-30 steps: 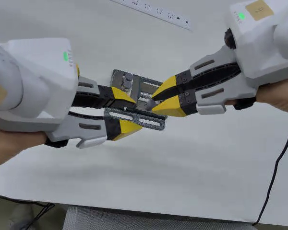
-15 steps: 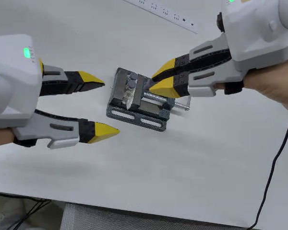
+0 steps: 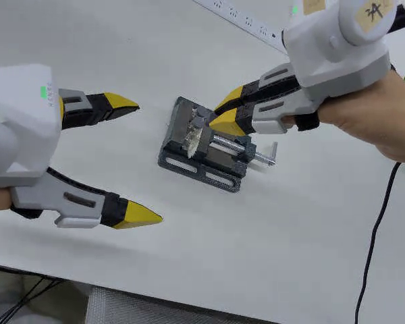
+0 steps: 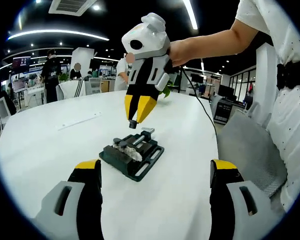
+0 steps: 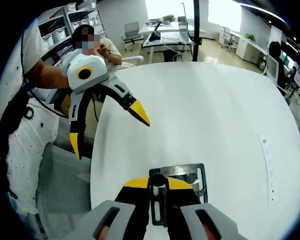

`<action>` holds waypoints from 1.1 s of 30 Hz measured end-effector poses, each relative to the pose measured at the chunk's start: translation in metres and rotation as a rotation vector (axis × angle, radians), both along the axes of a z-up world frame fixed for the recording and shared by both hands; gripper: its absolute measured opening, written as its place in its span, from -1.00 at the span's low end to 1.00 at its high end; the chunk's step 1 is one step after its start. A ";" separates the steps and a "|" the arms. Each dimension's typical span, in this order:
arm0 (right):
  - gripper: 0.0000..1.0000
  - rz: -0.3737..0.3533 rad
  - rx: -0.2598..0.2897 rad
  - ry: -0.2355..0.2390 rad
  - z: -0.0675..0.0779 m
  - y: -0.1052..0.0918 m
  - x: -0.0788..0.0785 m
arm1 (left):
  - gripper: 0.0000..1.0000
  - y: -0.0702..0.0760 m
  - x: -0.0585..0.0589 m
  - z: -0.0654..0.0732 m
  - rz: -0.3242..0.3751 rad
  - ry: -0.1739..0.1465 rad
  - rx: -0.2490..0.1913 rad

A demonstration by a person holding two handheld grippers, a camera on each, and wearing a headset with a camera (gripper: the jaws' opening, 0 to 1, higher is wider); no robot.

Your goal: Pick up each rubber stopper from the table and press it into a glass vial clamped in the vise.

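The right tongs (image 3: 214, 117) are pinching a dark rubber stopper (image 5: 157, 180) just above the vise (image 3: 209, 160) and want lowering squarely onto the clamped glass vial (image 3: 191, 140), while the left tongs (image 3: 148, 162) are hanging wide open, clear of the vise.

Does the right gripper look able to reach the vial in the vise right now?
Probably yes: the right gripper, holding a stopper, hovers just above the vial in the vise, and the open left gripper sits well aside.
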State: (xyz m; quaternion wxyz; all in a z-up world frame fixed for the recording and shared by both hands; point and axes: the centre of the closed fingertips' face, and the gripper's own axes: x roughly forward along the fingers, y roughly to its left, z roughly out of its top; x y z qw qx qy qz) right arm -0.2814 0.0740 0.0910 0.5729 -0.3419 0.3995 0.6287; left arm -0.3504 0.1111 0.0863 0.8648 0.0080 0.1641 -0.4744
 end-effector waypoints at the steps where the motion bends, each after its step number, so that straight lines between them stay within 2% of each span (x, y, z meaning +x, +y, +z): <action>1: -0.89 0.003 -0.007 -0.002 -0.002 0.001 0.000 | 0.81 0.001 0.000 -0.001 0.001 -0.005 -0.002; 10: -0.89 0.013 -0.084 -0.002 -0.030 0.001 0.007 | 0.98 0.005 0.000 -0.009 -0.002 -0.003 -0.018; 19: -0.89 0.032 -0.144 -0.004 -0.052 -0.002 0.005 | 0.98 0.007 0.000 -0.014 0.003 0.004 -0.028; 25: -0.89 0.035 -0.159 -0.007 -0.058 -0.005 0.010 | 0.98 0.009 0.000 -0.015 0.010 0.007 -0.036; 33: -0.89 0.042 -0.171 -0.003 -0.062 -0.006 0.009 | 0.98 0.008 0.000 -0.016 0.008 0.007 -0.039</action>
